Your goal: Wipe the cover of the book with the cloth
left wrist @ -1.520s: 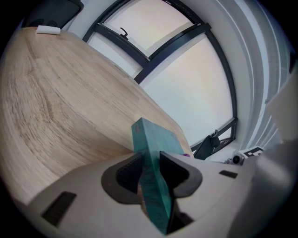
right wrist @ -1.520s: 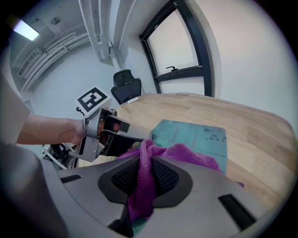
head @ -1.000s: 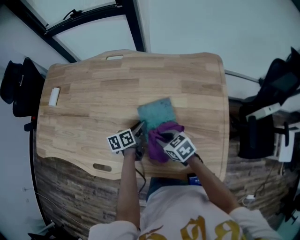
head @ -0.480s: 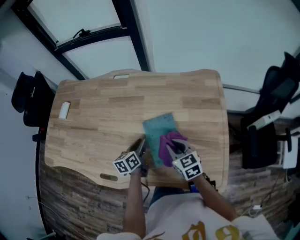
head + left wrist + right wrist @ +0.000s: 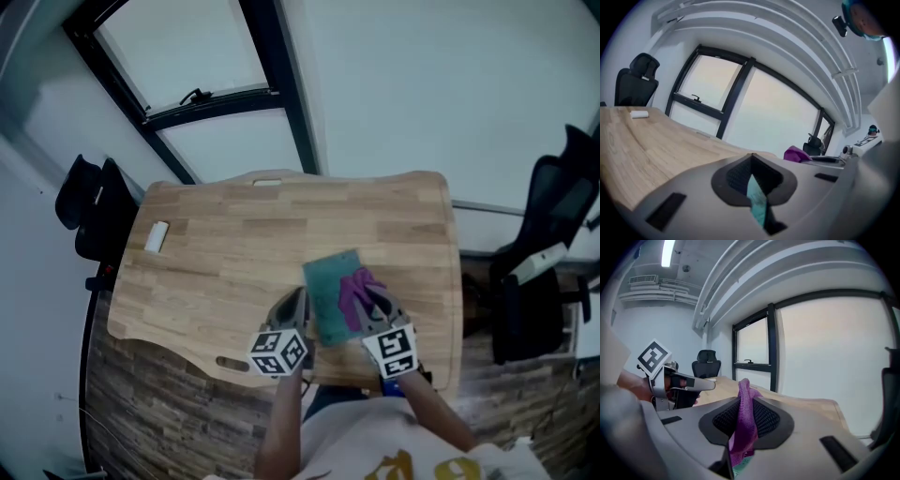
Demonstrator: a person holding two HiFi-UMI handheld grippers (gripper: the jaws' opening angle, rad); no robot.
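Observation:
A teal book (image 5: 330, 298) is at the near right of the wooden table (image 5: 234, 244). In the left gripper view a thin teal strip of the book (image 5: 757, 206) shows pinched between the pads. My left gripper (image 5: 298, 300) has just been closing and is now shut on the book's near left edge. A purple cloth (image 5: 356, 286) lies bunched over the book's right side, with my right gripper (image 5: 373, 300) shut on it. In the right gripper view the cloth (image 5: 744, 420) stands up between the pads, with a bit of teal below it.
A small white roll (image 5: 157, 236) lies at the table's far left. Black office chairs stand to the left (image 5: 89, 220) and right (image 5: 553, 234) of the table. A dark-framed window (image 5: 202, 98) is beyond the far edge.
Both grippers have risen toward the camera. The left gripper's jaws have shut at the book's edge. The cloth stays in the right gripper, and the view has tilted up toward the window.

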